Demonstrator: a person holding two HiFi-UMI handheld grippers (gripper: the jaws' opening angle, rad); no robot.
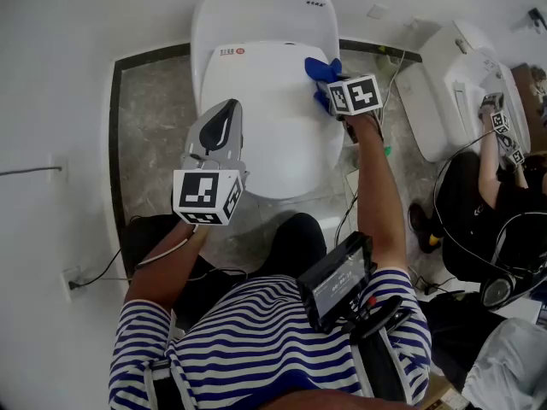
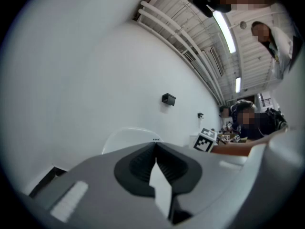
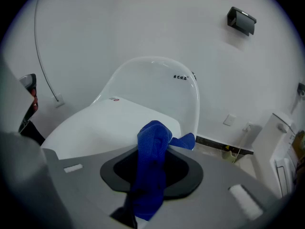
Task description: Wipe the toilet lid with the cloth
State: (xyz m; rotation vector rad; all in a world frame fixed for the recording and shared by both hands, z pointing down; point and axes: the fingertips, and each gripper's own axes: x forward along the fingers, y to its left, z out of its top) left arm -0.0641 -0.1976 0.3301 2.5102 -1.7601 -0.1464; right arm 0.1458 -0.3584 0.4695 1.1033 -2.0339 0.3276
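toilet (image 1: pixel 261 11): white, set against the wall, lid shut.
toilet lid (image 1: pixel 265 135): white, broad and gently domed, with most of its face bare. Overlapping passes from the far edge to the near rim look best.
left gripper (image 1: pixel 224 114): clenched on nothing, hovering over the lid's left edge. It should be kept out of the wiping path.
right gripper (image 1: pixel 328 92): grasping the cloth and angled down at the lid's far right corner. It should go low enough that cloth, not jaw, meets the plastic.
cloth (image 3: pixel 153 147): blue, bunched between the right jaws at that far right corner. Whether it touches the lid cannot be told. The wad covers little, so passes should be closely spaced.
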